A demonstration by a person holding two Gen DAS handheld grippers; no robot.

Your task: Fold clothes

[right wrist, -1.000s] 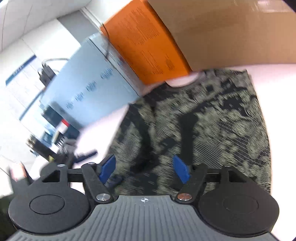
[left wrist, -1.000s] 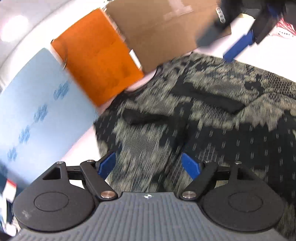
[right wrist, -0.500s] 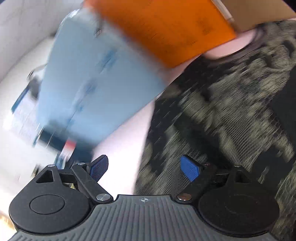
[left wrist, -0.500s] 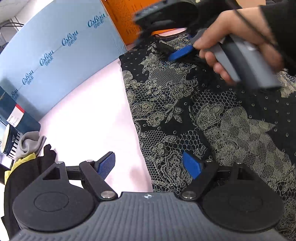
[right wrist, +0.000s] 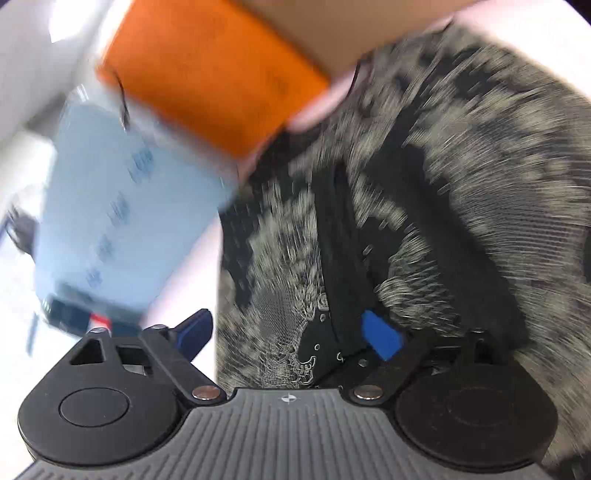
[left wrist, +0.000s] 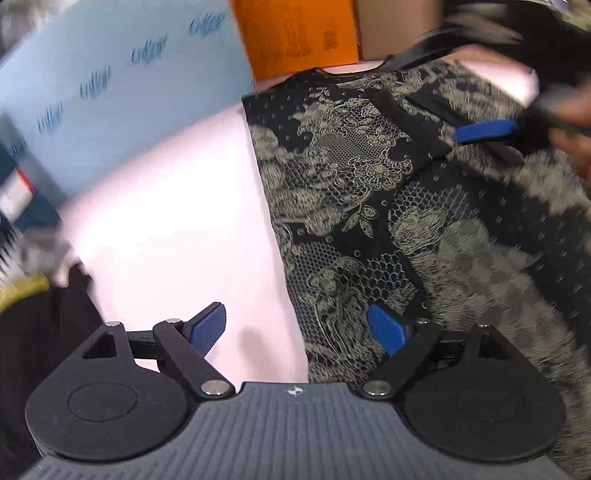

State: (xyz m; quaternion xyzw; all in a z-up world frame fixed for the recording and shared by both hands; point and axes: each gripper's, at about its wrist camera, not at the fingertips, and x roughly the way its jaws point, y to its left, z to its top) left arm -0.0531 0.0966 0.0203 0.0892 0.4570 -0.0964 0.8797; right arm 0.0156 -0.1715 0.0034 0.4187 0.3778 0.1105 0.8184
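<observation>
A black garment with a pale lace-like flower print lies flat on the pale pink table, neckline toward the far boxes. My left gripper hovers over the garment's left edge, jaws opening, one blue pad above bare table and the other above cloth, gripping nothing. The right gripper, in a hand, is blurred over the garment's far right part in the left wrist view. In its own blurred view the right gripper hangs low over the garment near its left edge, jaws opening, with cloth below them and unpinched.
An orange box, a brown cardboard box and a light blue box stand along the table's far side. A dark heap of clothes with something yellow lies at the left. The same orange box and blue box appear in the right wrist view.
Both views swung as the wrists rolled. My left gripper slid from over the garment's middle to its left edge. The right gripper dropped closer to the cloth. Both pairs of jaws spread a little wider.
</observation>
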